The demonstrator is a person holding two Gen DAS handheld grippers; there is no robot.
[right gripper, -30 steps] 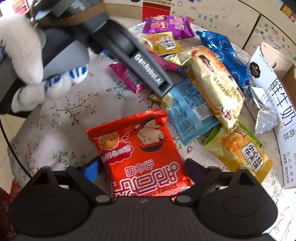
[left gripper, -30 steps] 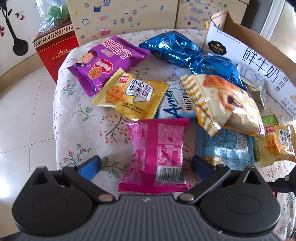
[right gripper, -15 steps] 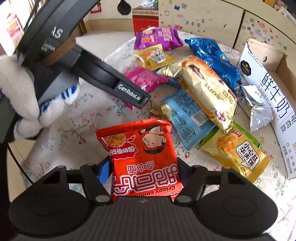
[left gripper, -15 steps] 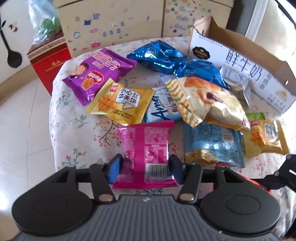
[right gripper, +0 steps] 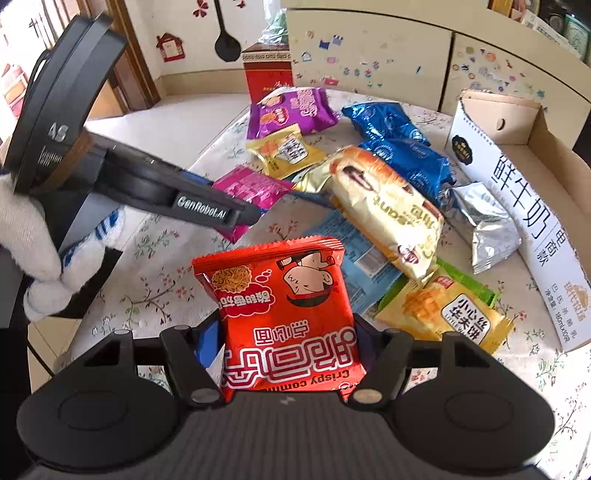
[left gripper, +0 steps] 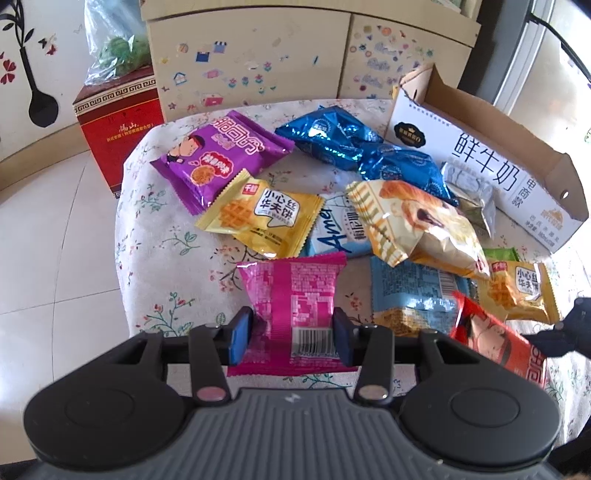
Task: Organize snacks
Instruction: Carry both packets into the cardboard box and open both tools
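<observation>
Left tool (left gripper: 290,341) over floral tablecloth (left gripper: 159,221); tiled floor (left gripper: 51,236).

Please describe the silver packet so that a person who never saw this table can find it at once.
Find the long white milk carton box at the table's right side. The silver packet lies right against its printed wall, beside two blue bags. It alone is plain crinkled foil without any picture or colour.

— What sort of place is this?
— A home; a floral cloth (left gripper: 155,236) covers the worktop, stickers dot the cream cabinets (left gripper: 251,59), and spoon-shaped decals (right gripper: 226,33) decorate the wall.
— Anything else?
— Pale floor tiles (left gripper: 48,229); a red gift box (left gripper: 120,122) beside the cabinets.
</observation>
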